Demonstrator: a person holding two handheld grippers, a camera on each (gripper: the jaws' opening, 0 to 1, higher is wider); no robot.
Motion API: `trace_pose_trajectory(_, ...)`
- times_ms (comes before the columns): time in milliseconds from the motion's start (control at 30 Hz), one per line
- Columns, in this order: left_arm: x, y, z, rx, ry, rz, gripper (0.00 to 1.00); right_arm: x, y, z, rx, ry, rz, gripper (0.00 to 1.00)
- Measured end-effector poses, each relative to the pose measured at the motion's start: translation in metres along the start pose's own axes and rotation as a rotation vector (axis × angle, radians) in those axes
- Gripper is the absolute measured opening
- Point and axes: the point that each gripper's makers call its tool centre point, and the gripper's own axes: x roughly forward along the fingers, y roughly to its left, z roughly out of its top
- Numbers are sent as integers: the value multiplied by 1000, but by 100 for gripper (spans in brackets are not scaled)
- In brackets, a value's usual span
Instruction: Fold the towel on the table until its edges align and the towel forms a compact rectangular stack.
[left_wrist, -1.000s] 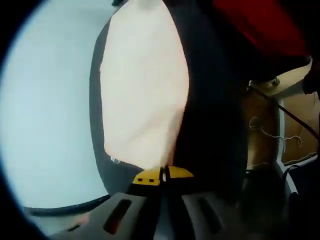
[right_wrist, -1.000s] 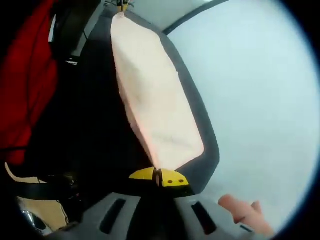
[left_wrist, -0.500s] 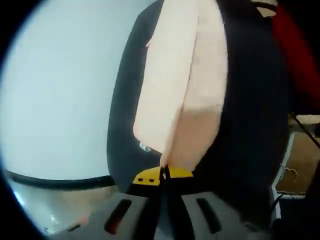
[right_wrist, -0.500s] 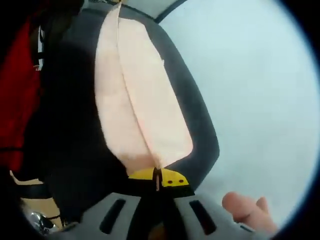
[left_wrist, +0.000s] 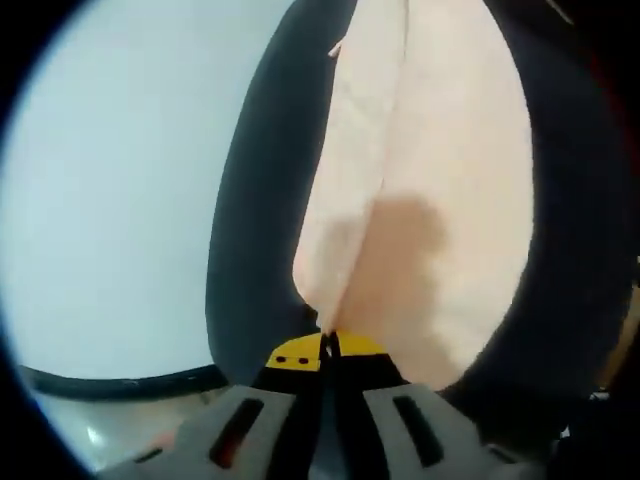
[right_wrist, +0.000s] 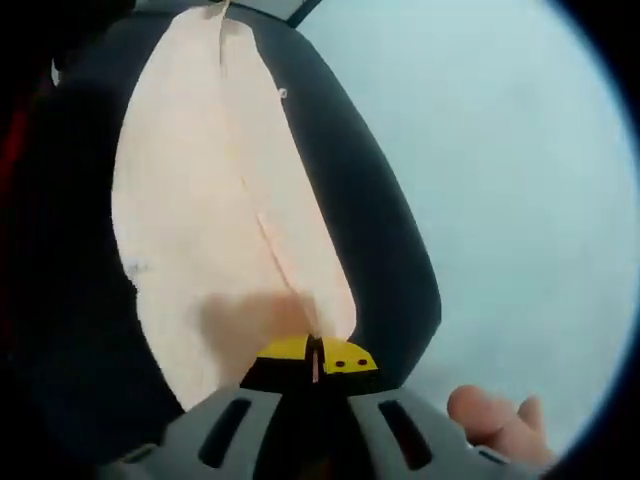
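In the left gripper view, the left gripper (left_wrist: 326, 345) has its yellow-tipped jaws pressed together on an edge of the peach towel (left_wrist: 430, 200), which spreads away from the tips and upward through the view. A crease or seam runs from the pinch point straight ahead, so the cloth looks doubled there, and a soft shadow lies on it just beyond the tips. The towel lies over a dark mat (left_wrist: 250, 250), which shows to the left of the jaws; further left is the pale table surface (left_wrist: 110, 200). Holding so close to the edge seems meant to keep the layers together while the fold is carried. In the right gripper view, the right gripper (right_wrist: 314, 357) is likewise clamped on the towel (right_wrist: 200, 220) at its near edge, the cloth fanning ahead and to the left of the tips, with a fold line running away from them. The mat (right_wrist: 390, 260) borders it on the right, then the table (right_wrist: 520, 180). A person's fingertips (right_wrist: 490, 415) show low to the right of the jaws, probably gripping the tool. Both pinches on one towel suggest it is being laid flat with its edges matched.
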Motion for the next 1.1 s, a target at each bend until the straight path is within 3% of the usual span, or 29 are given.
trace_pose_trajectory(67,8,3,3,-3,3,-2,0,11,-12,-3,8,5,17,0)
trace_pose_trajectory(133,18,6,4,-10,6,-13,0,18,-10,-1,45,-9,52,0)
trace_pose_trajectory(333,38,15,12,-1,19,-13,0,40,-20,-5,64,-1,64,0)
trace_pose_trajectory(533,49,30,17,-93,-11,4,0,56,-25,-6,63,33,62,0)
trace_pose_trajectory(667,56,48,16,-145,-37,32,0,59,-30,-3,74,42,38,0)
trace_pose_trajectory(933,57,54,19,-186,-50,63,0,69,-61,2,139,39,-54,0)
trace_pose_trajectory(1000,65,57,19,-214,-50,51,0,75,-64,4,157,41,-67,0)
trace_pose_trajectory(1100,76,69,19,-268,-61,86,0,84,-73,7,169,48,-111,0)
